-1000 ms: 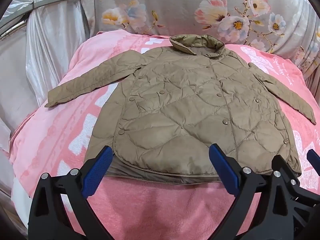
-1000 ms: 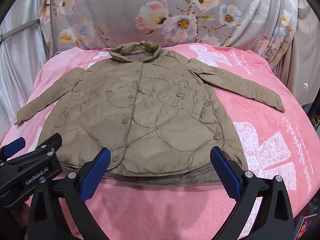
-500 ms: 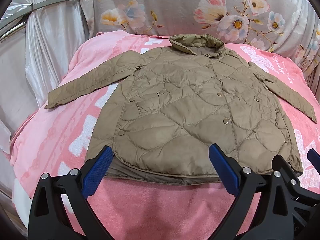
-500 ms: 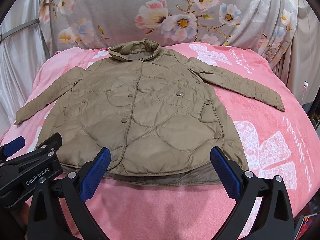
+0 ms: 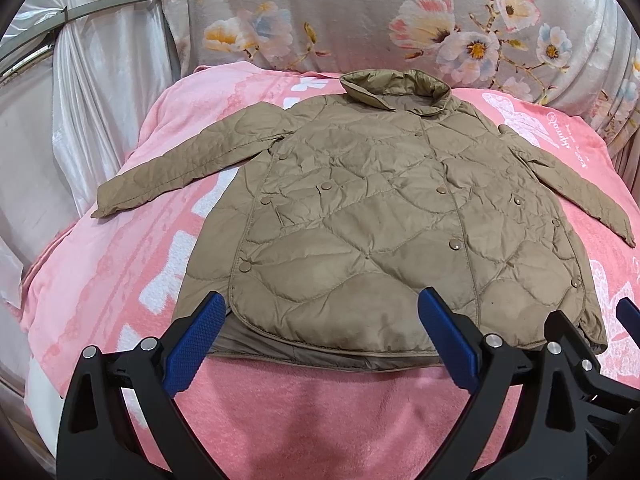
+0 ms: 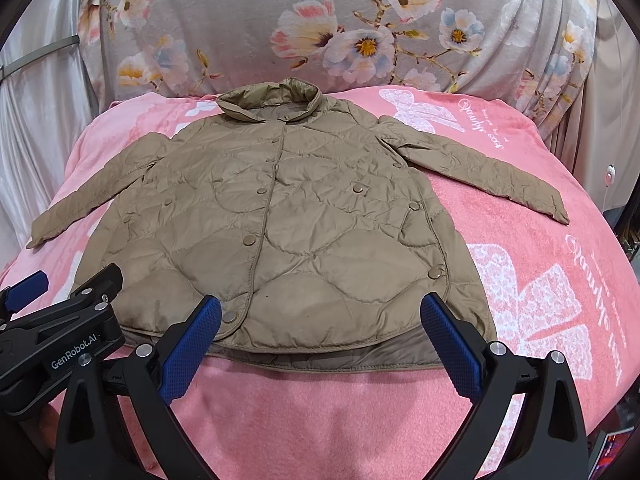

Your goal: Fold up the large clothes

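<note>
On the pink blanket [image 5: 100, 280] the brown quilted jacket [image 5: 380, 232] lies flat with both sleeves spread, ready for folding, so we hold the left gripper [image 5: 322, 340] and right gripper [image 6: 320, 336] wide open and empty above its hem

Right wrist view, lower left of frame: white lettering "GenRobot.AI" on the black body of the left gripper [image 6: 66, 336].

Both views, right side of frame: white cursive script printed on the pink blanket [image 6: 540, 184], beside white bow motifs. It appears upside down and sideways; letters not legible in either view.

Right wrist view, lower right corner: edge of a small printed item, red and dark; no text can be made out.

No numbers or other labels readable.
</note>
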Demonstrator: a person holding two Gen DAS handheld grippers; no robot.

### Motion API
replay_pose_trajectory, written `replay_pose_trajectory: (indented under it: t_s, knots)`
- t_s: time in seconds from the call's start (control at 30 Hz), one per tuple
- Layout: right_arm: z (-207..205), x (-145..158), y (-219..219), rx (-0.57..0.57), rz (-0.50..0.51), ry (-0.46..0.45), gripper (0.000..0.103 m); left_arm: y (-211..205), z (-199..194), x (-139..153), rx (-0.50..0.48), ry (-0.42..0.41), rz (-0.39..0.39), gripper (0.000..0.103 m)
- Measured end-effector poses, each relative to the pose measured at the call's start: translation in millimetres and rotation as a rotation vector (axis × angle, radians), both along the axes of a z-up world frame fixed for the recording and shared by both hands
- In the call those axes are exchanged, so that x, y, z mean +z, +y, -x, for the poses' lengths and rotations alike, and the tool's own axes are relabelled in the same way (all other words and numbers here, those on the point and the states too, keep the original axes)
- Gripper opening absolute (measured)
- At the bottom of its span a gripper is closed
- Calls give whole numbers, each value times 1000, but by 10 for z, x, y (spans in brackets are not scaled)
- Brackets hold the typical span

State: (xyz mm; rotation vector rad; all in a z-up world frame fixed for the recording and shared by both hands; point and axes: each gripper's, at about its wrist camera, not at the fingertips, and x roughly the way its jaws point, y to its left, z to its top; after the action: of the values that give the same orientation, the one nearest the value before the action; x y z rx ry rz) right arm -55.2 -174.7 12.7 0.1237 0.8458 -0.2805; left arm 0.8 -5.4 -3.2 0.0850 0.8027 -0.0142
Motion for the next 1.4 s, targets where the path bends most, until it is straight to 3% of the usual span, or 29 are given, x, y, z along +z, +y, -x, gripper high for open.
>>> replay_pose_trajectory:
  t_s: [1.4]
  knots:
    - [33,-137,-7,-11,-4,7,98,119,-11,-48,14,9,-5,95]
